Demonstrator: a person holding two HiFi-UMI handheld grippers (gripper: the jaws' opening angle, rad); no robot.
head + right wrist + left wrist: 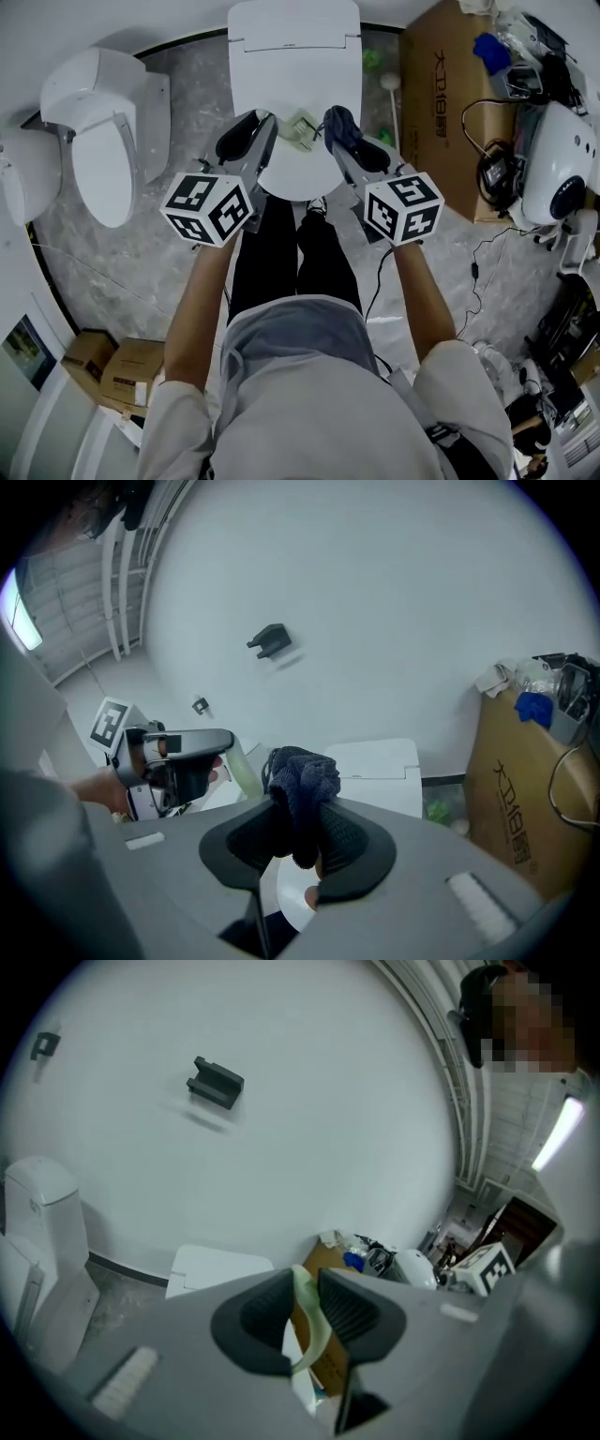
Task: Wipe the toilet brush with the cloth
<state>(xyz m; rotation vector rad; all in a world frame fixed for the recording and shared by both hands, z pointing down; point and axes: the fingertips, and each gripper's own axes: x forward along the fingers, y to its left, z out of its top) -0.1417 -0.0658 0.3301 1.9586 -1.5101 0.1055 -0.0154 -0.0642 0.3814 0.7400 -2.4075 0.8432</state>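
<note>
My left gripper [273,123] is shut on a pale green toilet brush [301,127], held over the front of the white toilet [294,56]. From the left gripper view the brush [311,1326] is a thin curved strip pinched between the two dark pads of that gripper [305,1312]. My right gripper [336,127] is shut on a bunched dark blue cloth [340,121], just right of the brush and close to it; whether they touch is unclear. In the right gripper view the cloth [302,782] bulges above that gripper [298,841], with the brush [246,769] to its left.
A second white toilet [103,141] stands at the left. A tall cardboard box [441,103] is at the right, with a white-handled stick [394,103] beside it. A white machine [558,159] and cables crowd the far right. Small cartons [122,370] lie lower left.
</note>
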